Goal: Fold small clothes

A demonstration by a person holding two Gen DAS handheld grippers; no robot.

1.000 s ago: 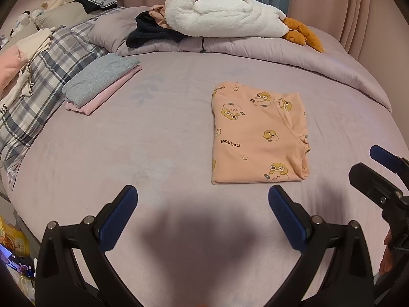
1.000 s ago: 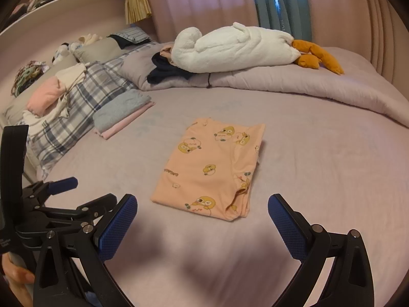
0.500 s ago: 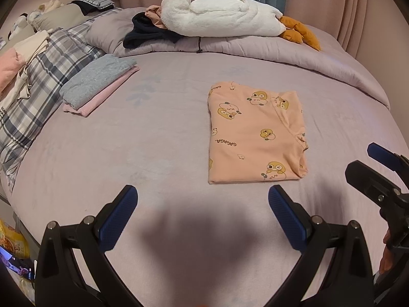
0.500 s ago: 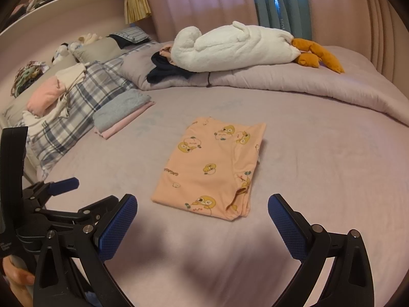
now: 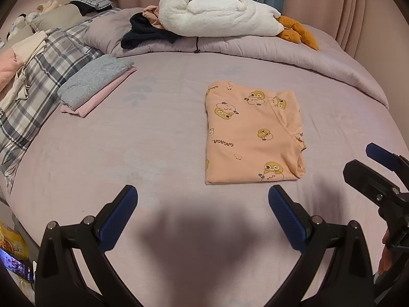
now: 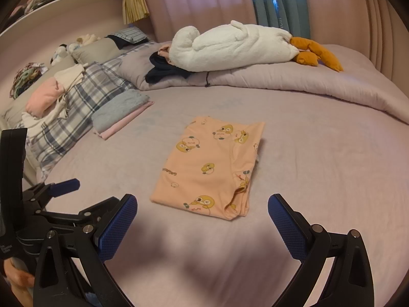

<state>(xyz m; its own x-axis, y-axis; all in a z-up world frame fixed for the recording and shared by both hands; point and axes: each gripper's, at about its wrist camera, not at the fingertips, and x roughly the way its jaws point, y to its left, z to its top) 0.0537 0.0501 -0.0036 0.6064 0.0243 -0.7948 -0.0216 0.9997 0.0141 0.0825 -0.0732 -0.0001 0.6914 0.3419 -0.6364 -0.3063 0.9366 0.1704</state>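
Note:
A folded peach garment with yellow duck prints (image 5: 251, 134) lies flat on the lilac bed sheet (image 5: 143, 138); it also shows in the right wrist view (image 6: 212, 163). My left gripper (image 5: 202, 217) is open and empty, hovering above the sheet just short of the garment's near edge. My right gripper (image 6: 202, 226) is open and empty, also short of the garment. The right gripper shows at the right edge of the left wrist view (image 5: 378, 176). The left gripper shows at the left of the right wrist view (image 6: 51, 204).
A folded grey and pink stack (image 5: 94, 84) lies at the left. A plaid blanket (image 5: 38, 76) with loose clothes lies beyond it. A rolled duvet (image 5: 255, 48) carries a white plush goose (image 5: 217, 18) and dark clothes (image 5: 143, 30) at the back.
Both grippers stay open and nearly still. The left wrist view has shifted slightly, with the garment a little further left and lower in the frame.

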